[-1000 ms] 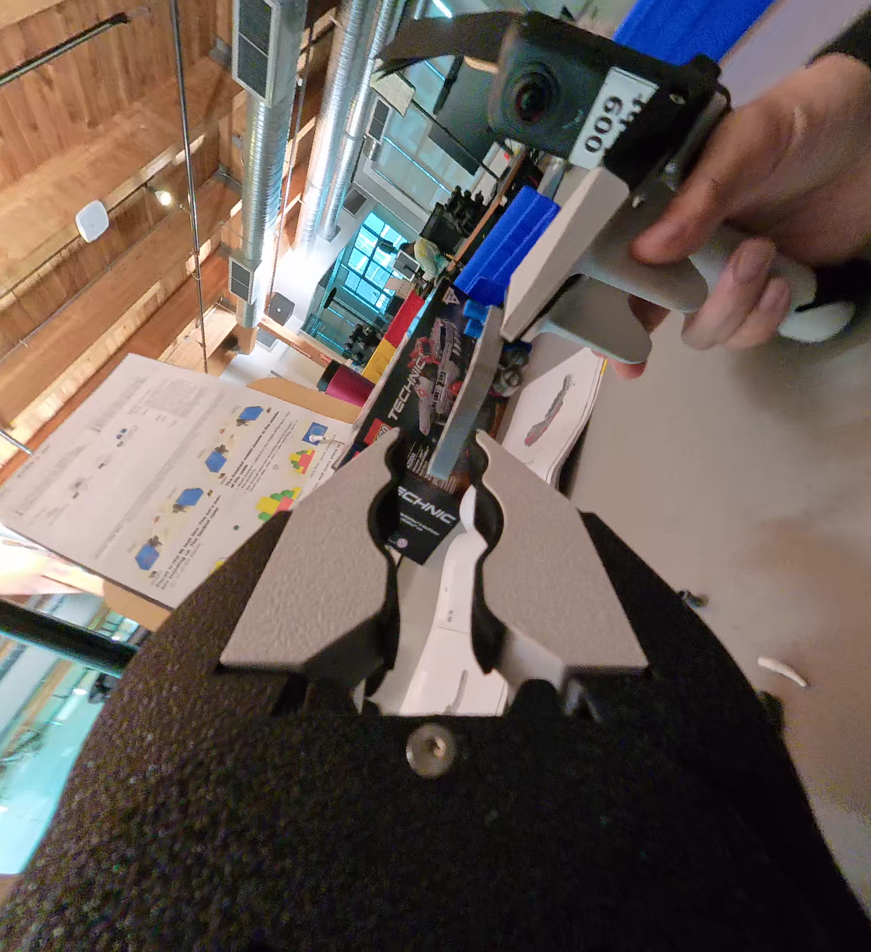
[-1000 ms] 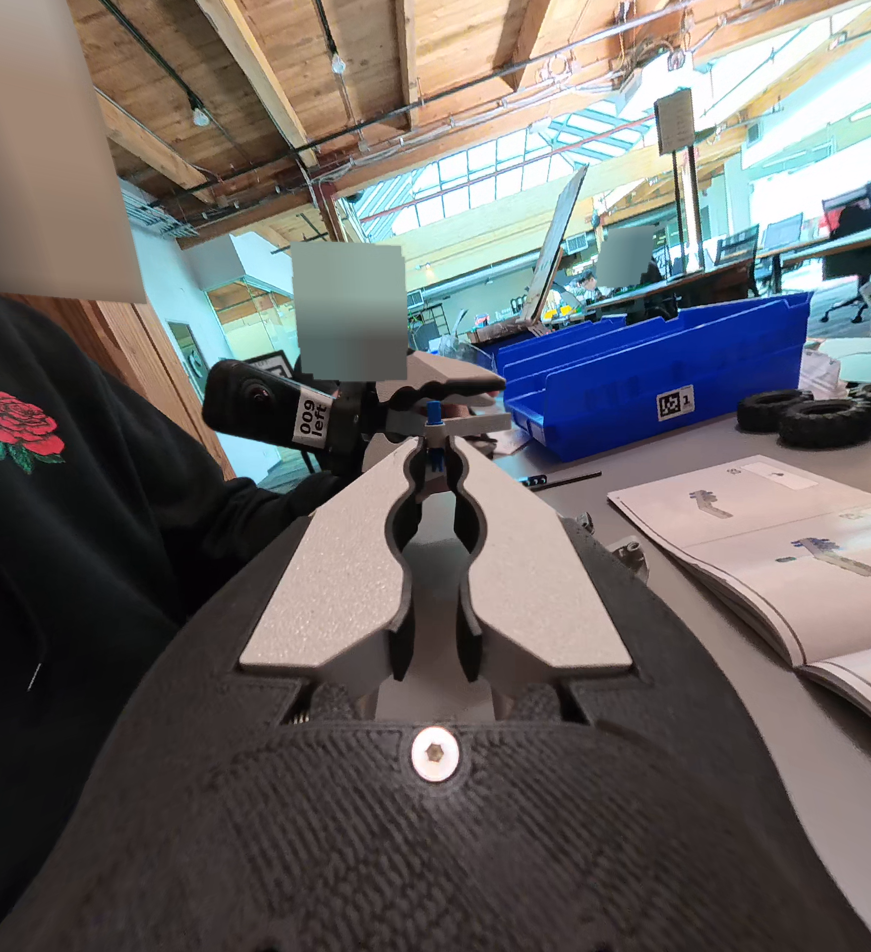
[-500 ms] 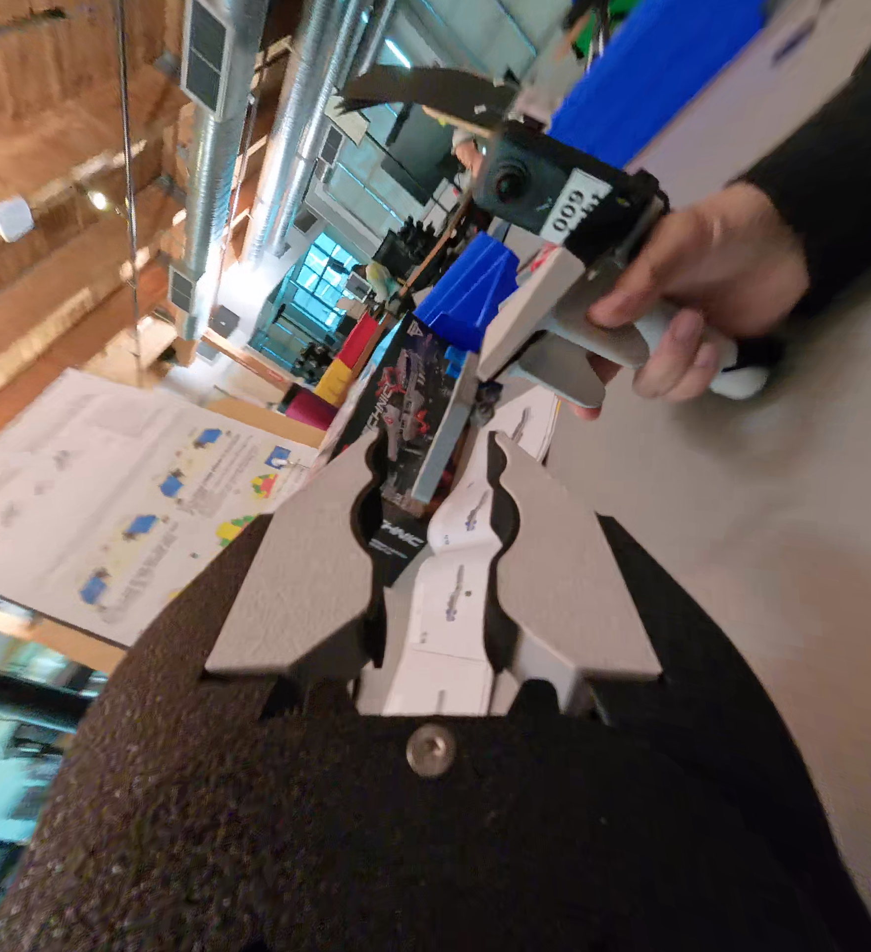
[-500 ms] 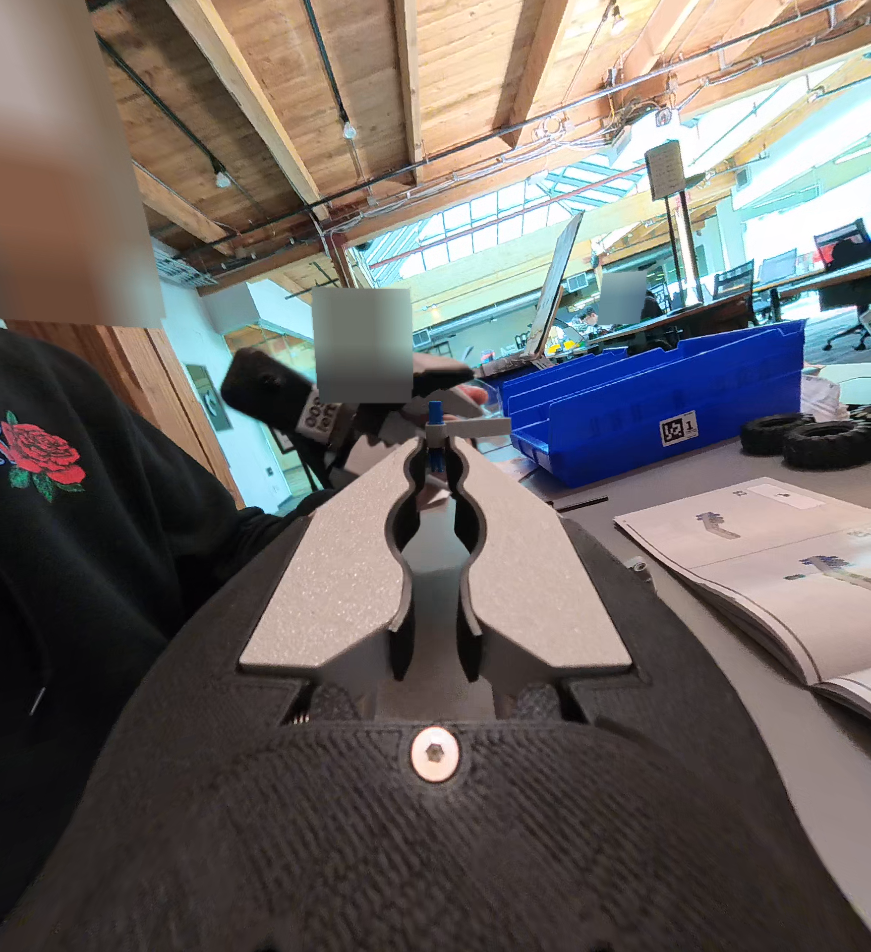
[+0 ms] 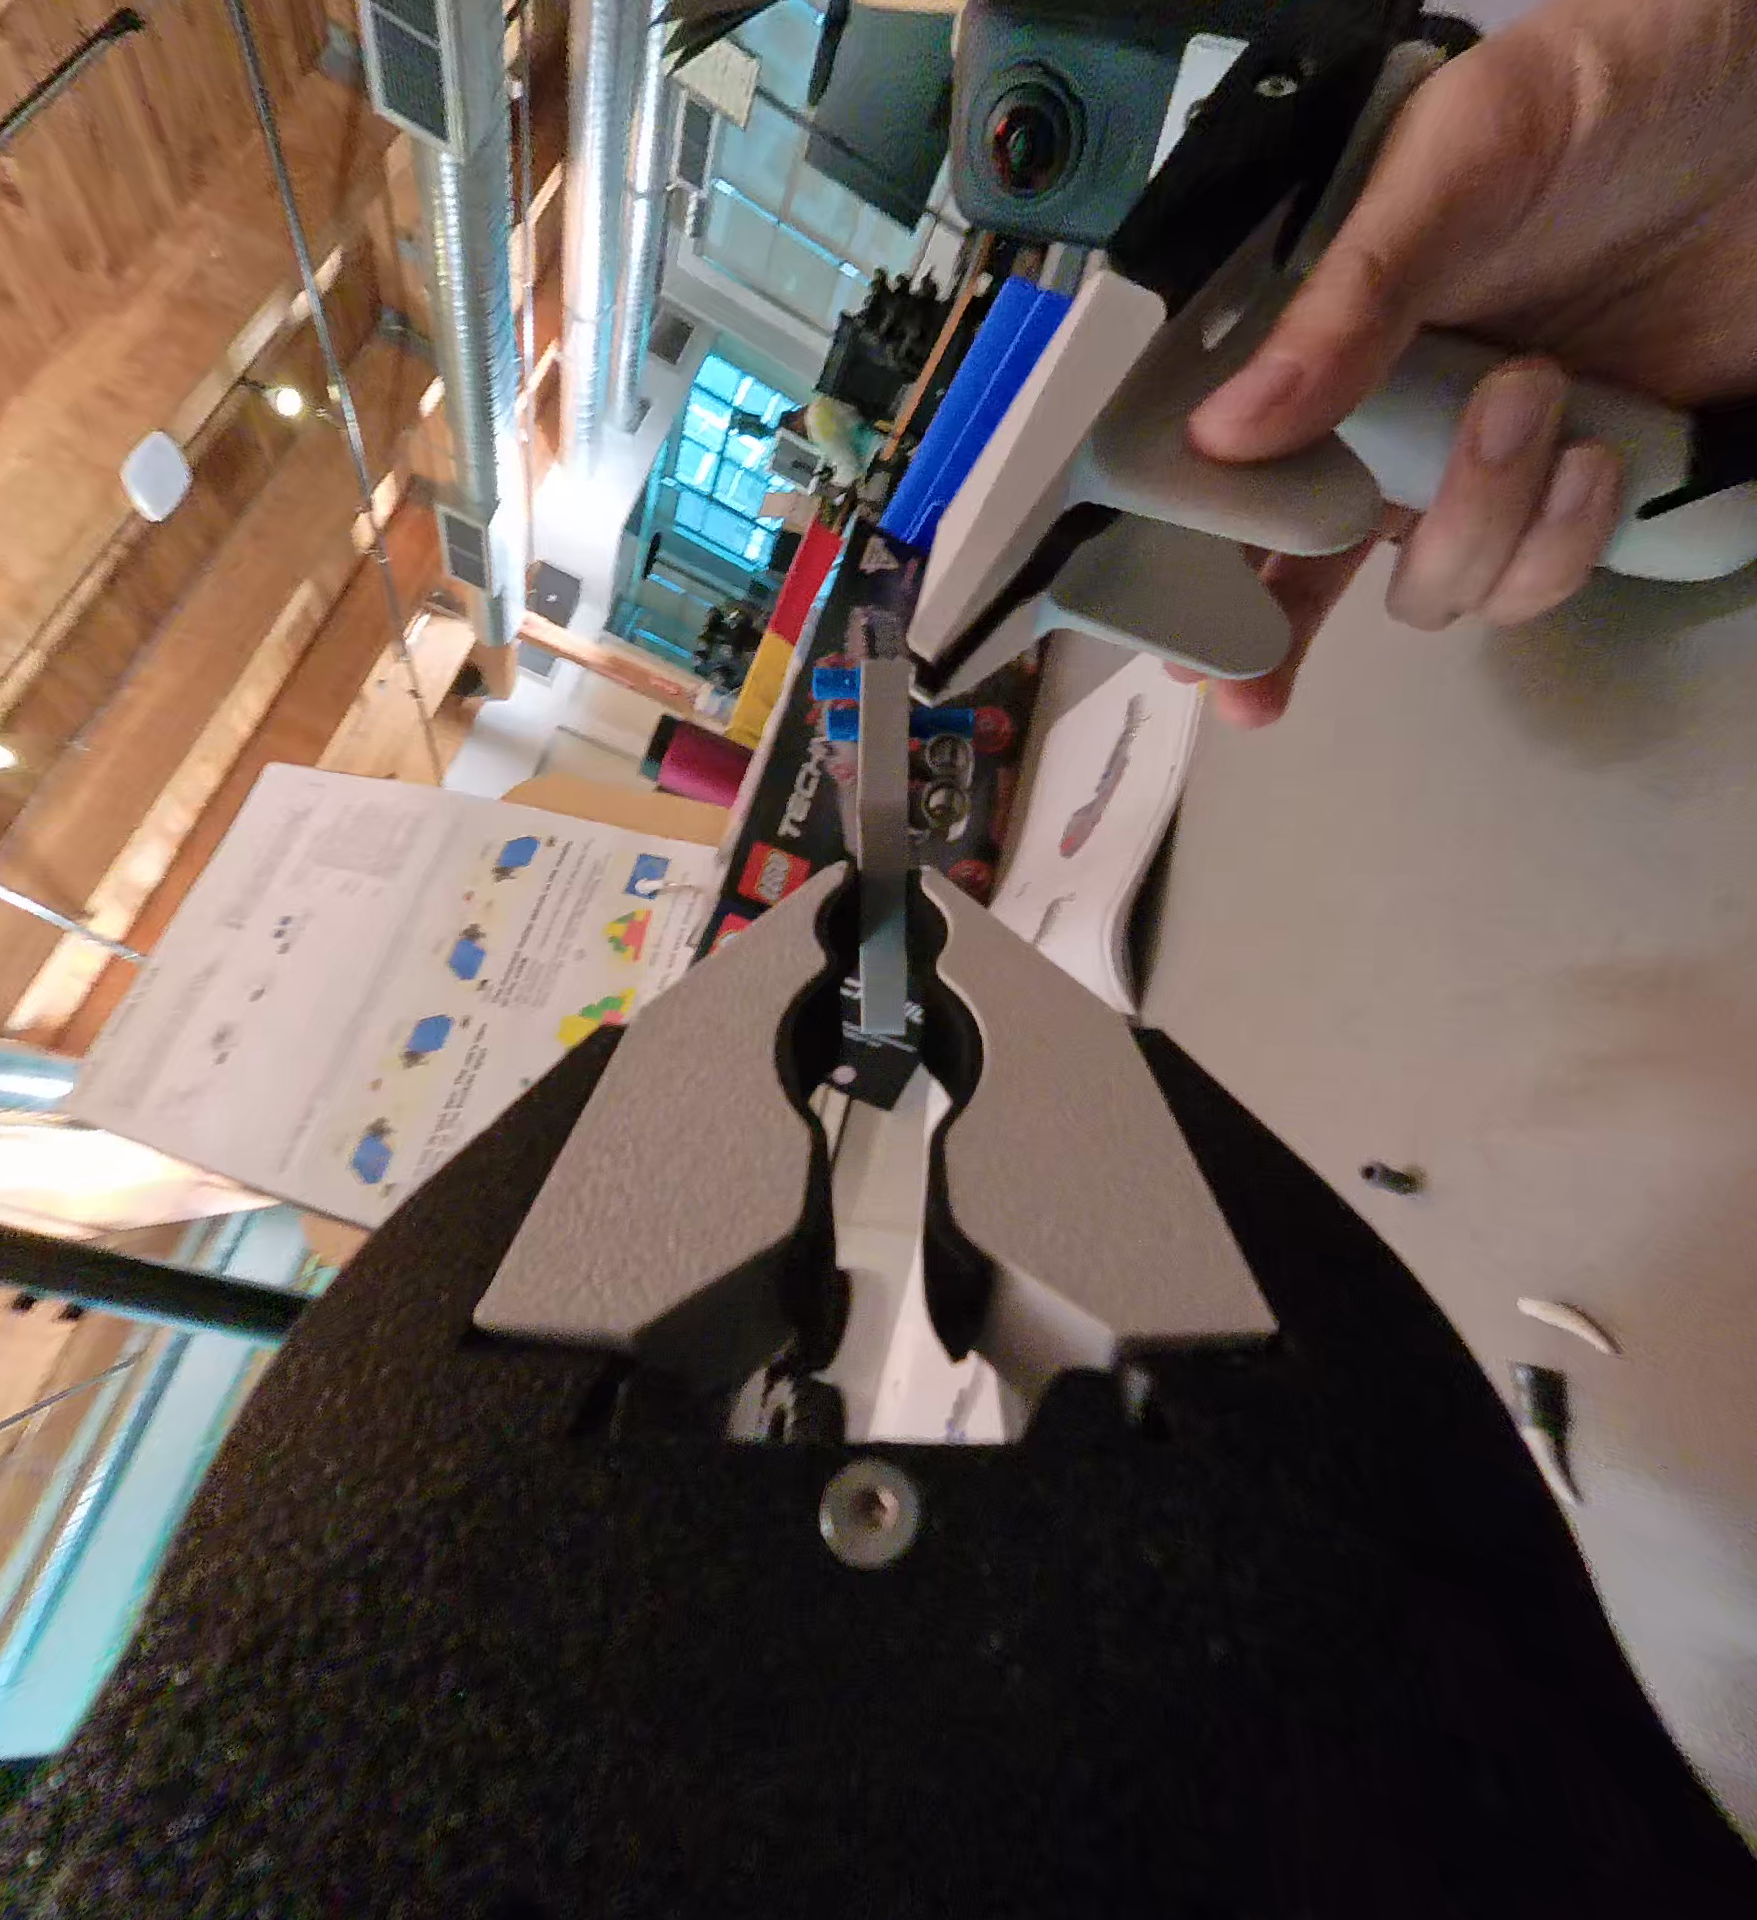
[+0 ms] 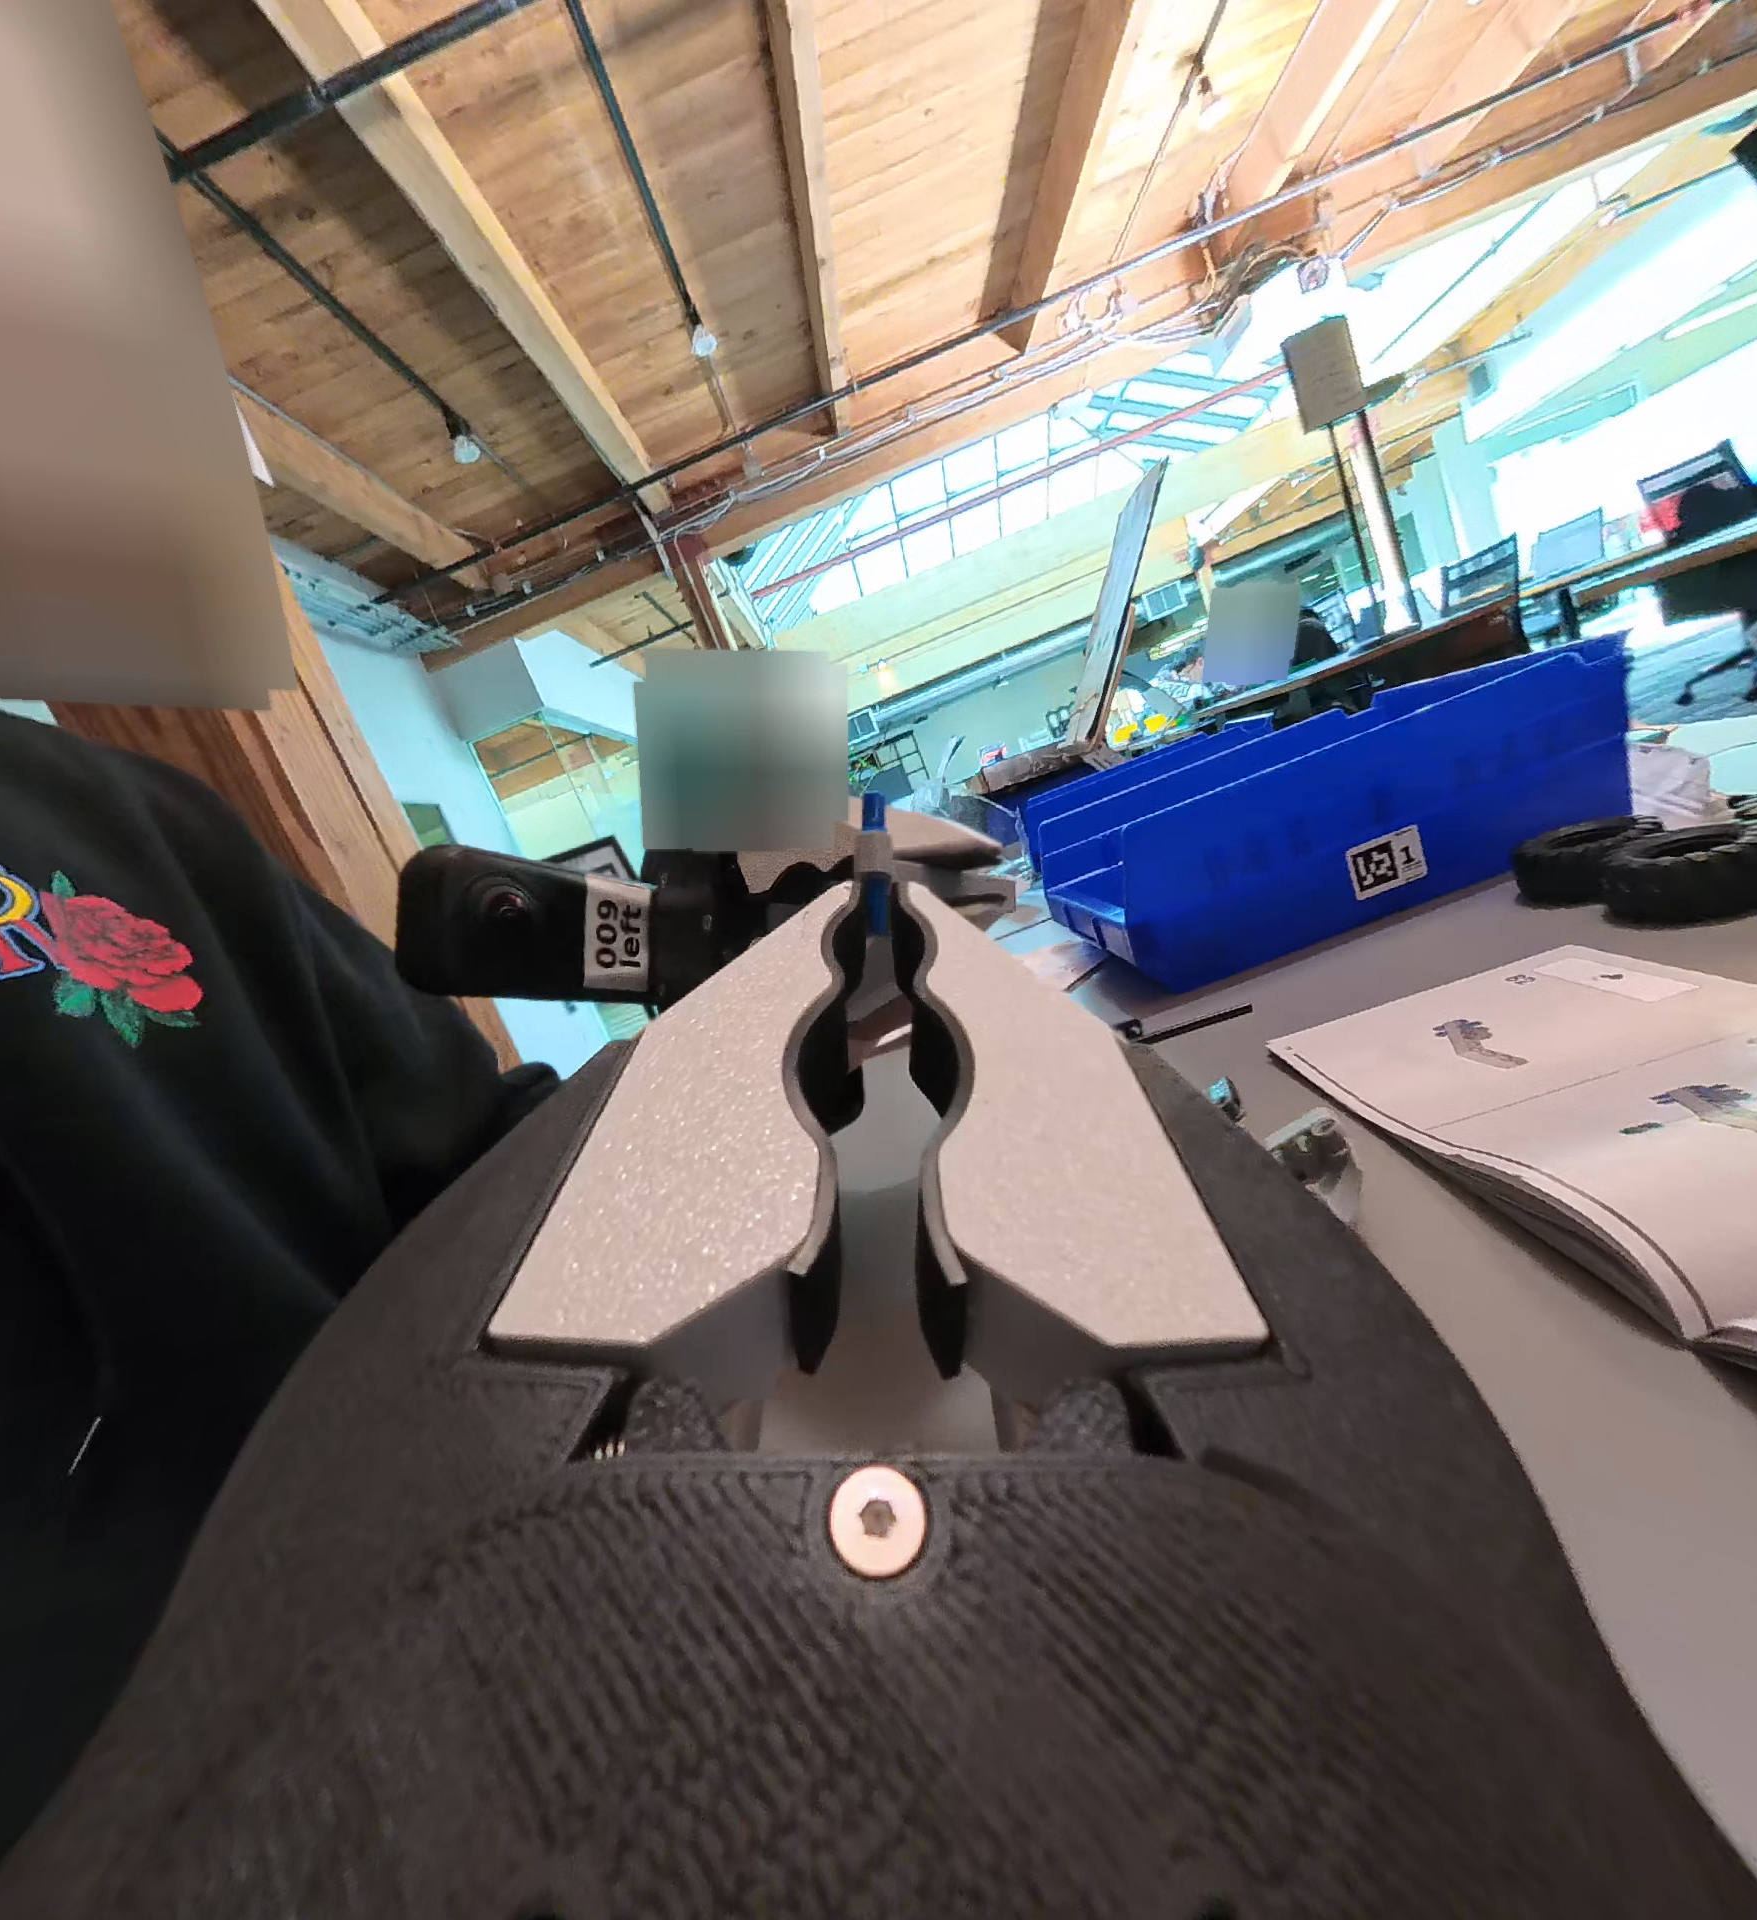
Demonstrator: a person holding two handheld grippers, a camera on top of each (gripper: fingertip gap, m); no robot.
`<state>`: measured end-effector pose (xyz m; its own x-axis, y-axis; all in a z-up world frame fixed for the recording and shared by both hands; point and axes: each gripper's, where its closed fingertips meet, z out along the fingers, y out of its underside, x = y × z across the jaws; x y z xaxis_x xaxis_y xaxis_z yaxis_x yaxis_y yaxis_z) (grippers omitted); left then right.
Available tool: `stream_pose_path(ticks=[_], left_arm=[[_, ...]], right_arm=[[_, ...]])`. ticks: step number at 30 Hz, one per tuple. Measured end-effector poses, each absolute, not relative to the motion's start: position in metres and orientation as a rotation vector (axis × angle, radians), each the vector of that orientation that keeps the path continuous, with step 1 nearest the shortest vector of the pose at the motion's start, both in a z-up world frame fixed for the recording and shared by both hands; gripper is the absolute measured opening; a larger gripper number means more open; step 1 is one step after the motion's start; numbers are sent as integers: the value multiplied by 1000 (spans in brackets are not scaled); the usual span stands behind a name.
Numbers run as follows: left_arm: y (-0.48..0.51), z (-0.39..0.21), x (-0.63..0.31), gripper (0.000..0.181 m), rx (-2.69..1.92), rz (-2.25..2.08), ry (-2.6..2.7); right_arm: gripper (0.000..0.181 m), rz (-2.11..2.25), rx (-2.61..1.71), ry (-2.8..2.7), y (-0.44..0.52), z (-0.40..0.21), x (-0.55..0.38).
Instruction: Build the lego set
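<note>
We log: left gripper fingers pinching a grey beam with blue pins; right gripper fingers pinching one blue pin; booklet on counter.

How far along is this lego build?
Early, it seems. Done: a grey beam already carries blue pins. In hand: the left gripper is shut on that beam, while the right gripper pinches a blue pin at it. Left: black tyres lie loose on the table beside the blue bin, and the instruction booklet lies open.
</note>
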<state>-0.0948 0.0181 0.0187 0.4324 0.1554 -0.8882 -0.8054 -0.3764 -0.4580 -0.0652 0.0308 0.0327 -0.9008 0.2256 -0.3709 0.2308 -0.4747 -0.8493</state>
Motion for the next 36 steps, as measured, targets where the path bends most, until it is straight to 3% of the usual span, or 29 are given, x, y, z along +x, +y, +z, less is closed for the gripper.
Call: stream_pose_path(ticks=[9, 12, 18, 24, 26, 30, 36], left_arm=[[20, 10, -85, 5, -1681, 775, 439], [20, 6, -83, 5, -1703, 711, 437], [19, -1, -78, 5, -1741, 643, 492], [18, -11, -76, 5, -1788, 722, 625], [16, -14, -80, 5, -1812, 872, 716], [21, -16, -74, 5, -1819, 978, 809], [25, -16, -68, 4, -1800, 1061, 872]], right_arm=[[3, -2574, 757, 1672, 24, 26, -65], [13, -2589, 732, 1784, 23, 28, -62], [36, -2552, 547, 2483, 23, 28, -56], [40, -2237, 468, 2943, 22, 16, -53], [37, -2096, 612, 2746, 20, 11, -45], [8, -2145, 819, 2497, 27, 21, -48], [11, -1984, 864, 2533, 20, 5, -42]])
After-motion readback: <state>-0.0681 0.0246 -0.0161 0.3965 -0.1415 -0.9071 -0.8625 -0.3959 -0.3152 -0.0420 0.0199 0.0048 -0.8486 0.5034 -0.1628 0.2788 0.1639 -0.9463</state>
